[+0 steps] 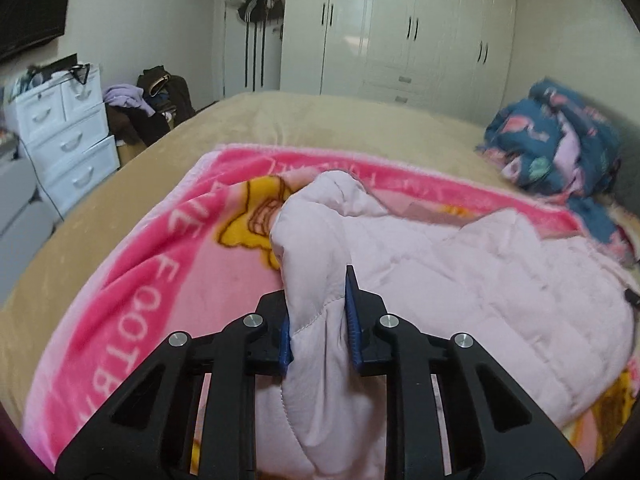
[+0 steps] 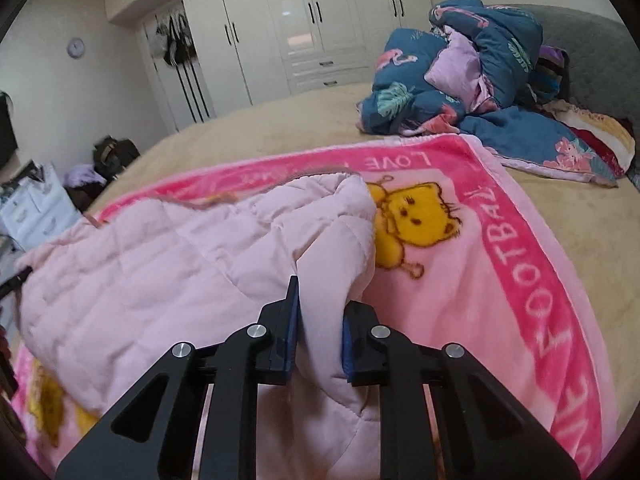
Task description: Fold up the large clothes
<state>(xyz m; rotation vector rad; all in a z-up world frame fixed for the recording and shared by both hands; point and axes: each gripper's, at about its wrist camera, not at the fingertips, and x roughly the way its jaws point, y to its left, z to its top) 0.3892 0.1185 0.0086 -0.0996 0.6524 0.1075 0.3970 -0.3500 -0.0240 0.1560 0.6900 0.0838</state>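
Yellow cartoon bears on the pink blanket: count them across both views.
3 visible. One bear lies right of the quilted jacket; one peeks out at its left edge; a third sits at the near left corner. The jacket may hide more.

light: soft, even | glare: wardrobe doors [image 2: 280, 20] | edges: bowed, vignetted, blurred

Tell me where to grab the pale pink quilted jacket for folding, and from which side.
Grip the jacket at its bunched outer edges, coming in low from the near side. The left gripper and right gripper each pinch a raised fold there already.
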